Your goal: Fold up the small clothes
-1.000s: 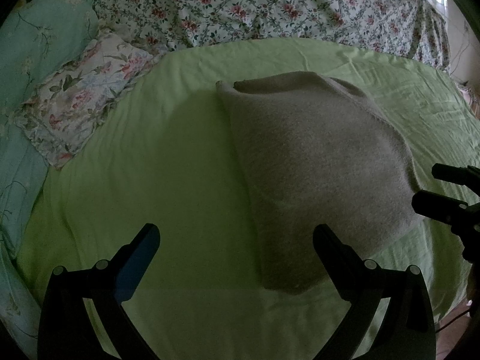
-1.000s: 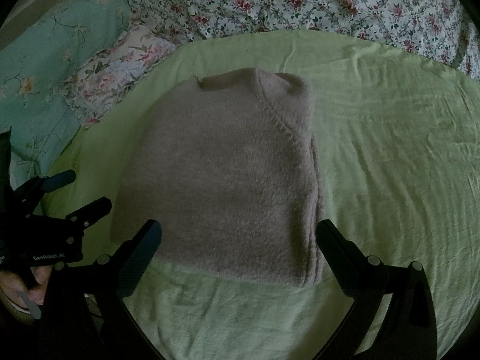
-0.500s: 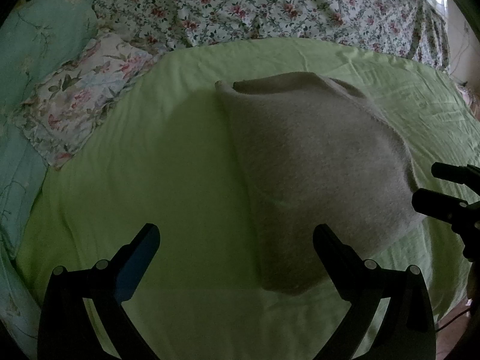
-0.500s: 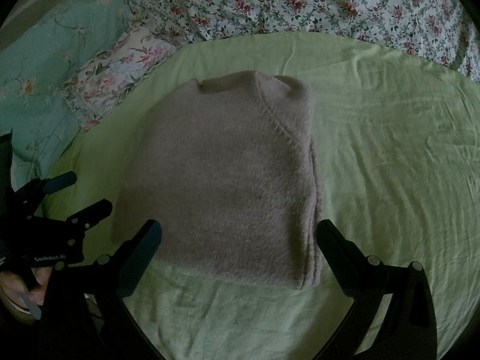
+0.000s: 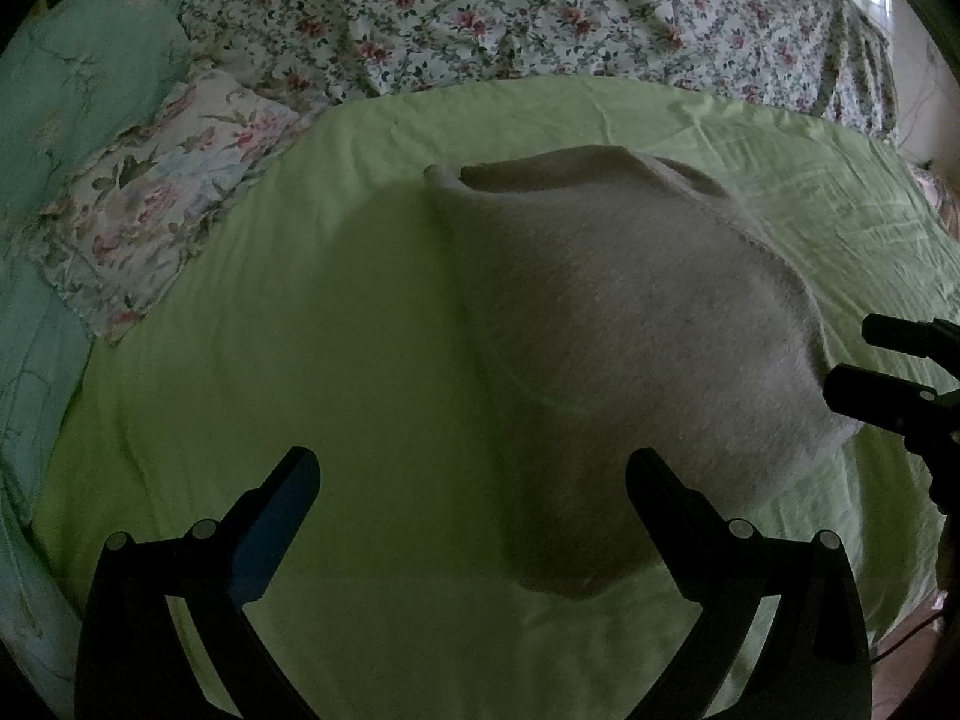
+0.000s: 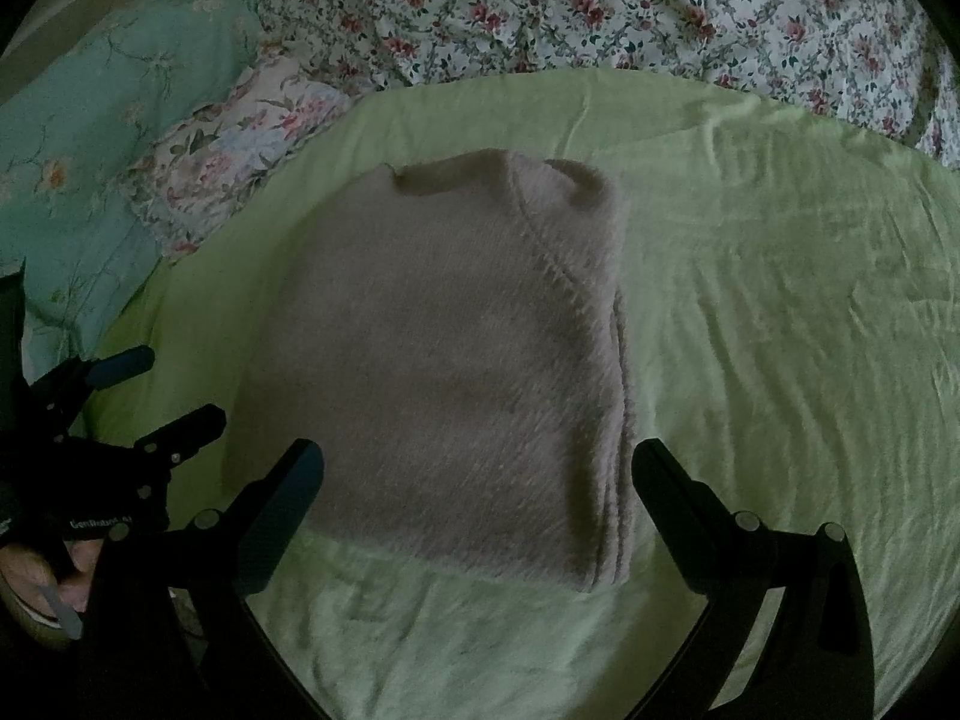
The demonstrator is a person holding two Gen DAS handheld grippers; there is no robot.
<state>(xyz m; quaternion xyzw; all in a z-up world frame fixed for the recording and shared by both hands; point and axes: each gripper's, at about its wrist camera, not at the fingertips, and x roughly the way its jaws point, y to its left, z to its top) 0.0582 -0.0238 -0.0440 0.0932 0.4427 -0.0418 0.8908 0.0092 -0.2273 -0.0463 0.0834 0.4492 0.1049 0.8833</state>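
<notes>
Both tongs were spread wide and gripped nothing. The left tongs (image 5: pixel 474 480) hung over bare sheet (image 5: pixel 336 360), with the sweater (image 5: pixel 630 348) toward 2 o'clock; its right finger overlapped the sweater's near corner in view, though contact could not be judged. The right tongs (image 6: pixel 477 474) framed the sweater's (image 6: pixel 456 360) near hem at 12 o'clock, seemingly just above it. Each tool showed in the other's view: the right tongs (image 5: pixel 864 372) at 3 o'clock beside the sweater's edge, the left tongs (image 6: pixel 150 396) at 9 o'clock just off its left side.

The sweater was a fuzzy grey-beige knit, folded into a compact rectangle, neckline at the far end, stacked layers showing along its right edge. It lay flat in the middle of the green sheet, with a floral quilt (image 6: pixel 600 6) beyond at 12 and a pillow (image 6: pixel 228 162) at 10.

Against the frames a second and half a second before, the sweater kept the same shape and place, and both tongs stayed apart with hardly any shift.
</notes>
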